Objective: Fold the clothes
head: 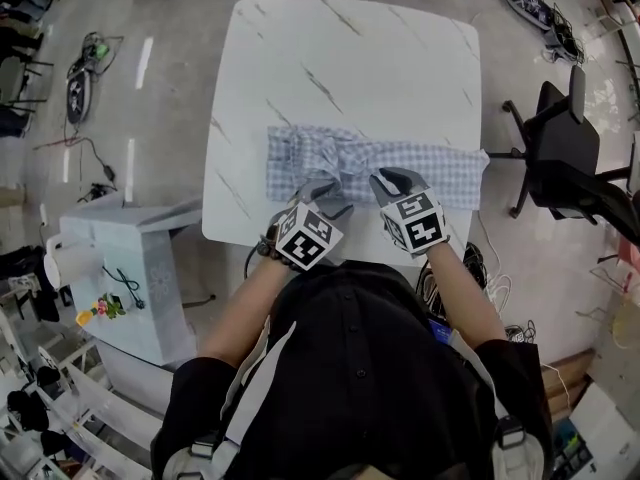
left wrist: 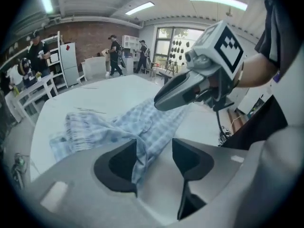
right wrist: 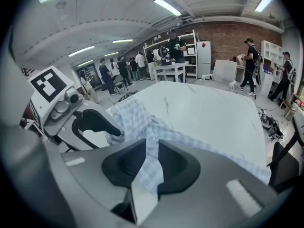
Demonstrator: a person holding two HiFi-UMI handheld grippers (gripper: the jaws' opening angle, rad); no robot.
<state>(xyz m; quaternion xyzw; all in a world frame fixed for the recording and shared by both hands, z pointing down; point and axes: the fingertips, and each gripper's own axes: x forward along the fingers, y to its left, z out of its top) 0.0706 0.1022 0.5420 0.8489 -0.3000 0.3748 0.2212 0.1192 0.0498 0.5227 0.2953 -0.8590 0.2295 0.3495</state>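
A blue-and-white checked garment (head: 430, 173) lies in a long crumpled strip across the near half of the white marble table (head: 340, 58). Both grippers meet at the middle of its near edge. My left gripper (head: 328, 196) stands open; a fold of the cloth (left wrist: 114, 125) hangs against its left pad, and the right pad is bare with a gap. My right gripper (head: 390, 180) is shut on a bunched fold of the garment (right wrist: 190, 141), which runs up between its narrow jaws (right wrist: 152, 158). The two grippers' tips are close together, and each shows in the other's view.
A black office chair (head: 565, 153) stands just right of the table. A white cart (head: 120, 268) sits to the near left. Cables and power strips lie on the floor around. Several people stand at shelves by the far brick wall (right wrist: 228, 32).
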